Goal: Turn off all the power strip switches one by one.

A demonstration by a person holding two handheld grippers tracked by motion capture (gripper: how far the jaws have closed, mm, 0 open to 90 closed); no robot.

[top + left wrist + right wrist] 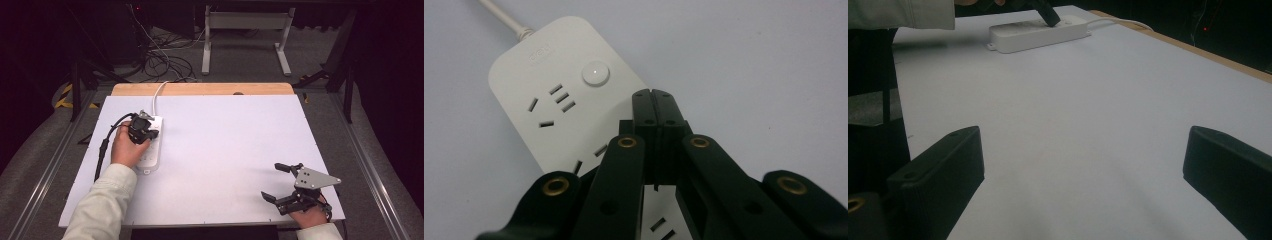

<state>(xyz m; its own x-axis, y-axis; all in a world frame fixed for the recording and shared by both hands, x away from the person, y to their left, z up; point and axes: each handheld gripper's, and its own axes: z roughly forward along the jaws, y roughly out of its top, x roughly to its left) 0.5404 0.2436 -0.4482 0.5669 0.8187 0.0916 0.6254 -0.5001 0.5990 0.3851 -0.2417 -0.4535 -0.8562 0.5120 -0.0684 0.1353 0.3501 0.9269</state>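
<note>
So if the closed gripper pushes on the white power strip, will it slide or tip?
The power strip is flat, so it probably will not tip. The tabletop looks smooth, so it may slide. Its cord may resist. The left hand-held gripper is shut above it.

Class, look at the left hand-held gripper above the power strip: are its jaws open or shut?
Shut: the left hand-held gripper has both black jaws pressed together, nothing between them, over the power strip.

Power strip [564, 105]: faint embossed brand mark on top face near cord end, letters too small and pale to read. No other text legible.
</note>
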